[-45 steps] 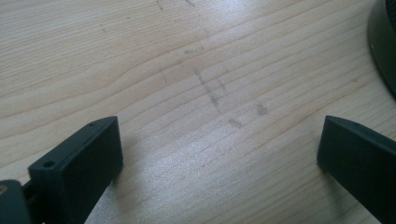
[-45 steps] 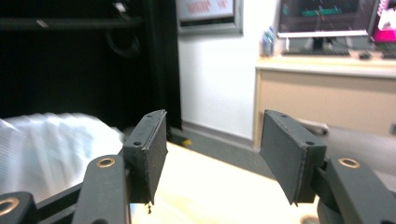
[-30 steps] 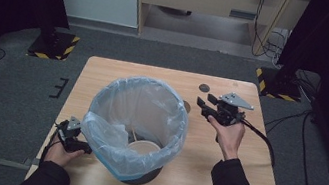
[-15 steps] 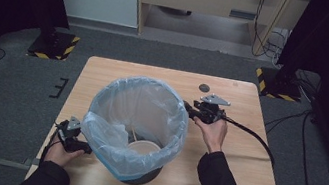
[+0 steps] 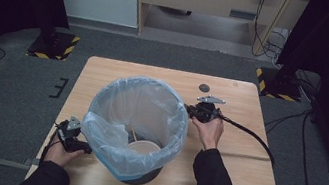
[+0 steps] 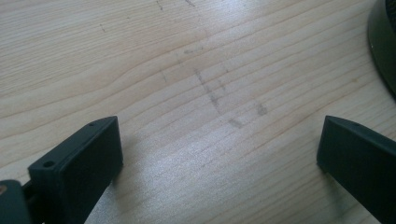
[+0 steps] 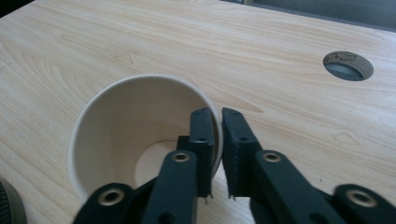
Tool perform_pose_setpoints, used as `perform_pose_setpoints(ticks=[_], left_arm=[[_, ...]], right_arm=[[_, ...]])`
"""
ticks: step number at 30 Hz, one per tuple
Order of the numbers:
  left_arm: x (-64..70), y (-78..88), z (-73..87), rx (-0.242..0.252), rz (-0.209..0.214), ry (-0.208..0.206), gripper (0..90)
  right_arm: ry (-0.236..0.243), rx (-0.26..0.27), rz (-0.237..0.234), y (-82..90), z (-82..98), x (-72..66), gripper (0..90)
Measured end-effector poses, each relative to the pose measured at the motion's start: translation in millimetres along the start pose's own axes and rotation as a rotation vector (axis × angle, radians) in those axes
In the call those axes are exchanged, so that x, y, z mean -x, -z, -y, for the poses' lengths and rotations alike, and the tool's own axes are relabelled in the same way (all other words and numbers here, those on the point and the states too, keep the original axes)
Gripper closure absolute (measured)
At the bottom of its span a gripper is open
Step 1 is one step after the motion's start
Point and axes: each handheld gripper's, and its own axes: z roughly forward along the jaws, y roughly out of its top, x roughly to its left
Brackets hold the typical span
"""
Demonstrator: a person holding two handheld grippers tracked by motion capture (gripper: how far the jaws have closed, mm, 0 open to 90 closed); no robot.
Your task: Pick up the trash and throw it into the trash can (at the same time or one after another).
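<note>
In the right gripper view a cream paper cup [image 7: 126,135] stands upright on the wooden table [image 7: 261,42]. My right gripper [image 7: 217,116] has just been closing and is shut on the cup's wall, one jaw inside the rim and one outside. From the high view the right gripper [image 5: 190,111] sits right beside the right rim of a bin lined with a pale blue bag [image 5: 138,118]. My left gripper [image 6: 219,135] stands wide open over bare wood, with nothing between its jaws. It lies low by the bin's left front side [image 5: 74,139].
Another paper cup [image 5: 144,147] and a thin stick lie inside the bin. The bin's dark base [image 6: 385,46] is close to the left gripper's right jaw. A round cable hole [image 7: 348,65] is in the table beyond the right gripper [image 5: 204,87].
The right hand has come left and down to the table beside the bin, and its jaws have closed. The left hand has stayed where it was.
</note>
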Motion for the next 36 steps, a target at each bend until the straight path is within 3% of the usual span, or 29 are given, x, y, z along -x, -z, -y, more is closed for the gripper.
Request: perform_pose_setpoints(ticks=[8,17,28,36], left_arm=[[0.0,0.0,0.0,0.000,0.000,0.000,0.0],[0.2,-0.1,0.1,0.002,0.000,0.000,0.0],[0.3,-0.1,0.2,0.002,0.001,-0.001,0.0],[0.5,0.2,0.2,0.000,0.003,-0.002,0.0]], right_arm=[[-0.013,0.014,-0.016,12.0,-1.8,-1.1,86.2],[-0.008,0.075,-0.030,52.0,-10.9,9.0,86.3],[-0.060,0.223,-0.115,115.5,-10.7,17.7,86.3],[-0.109,0.353,-0.113,155.7,-20.3,29.2,86.3]])
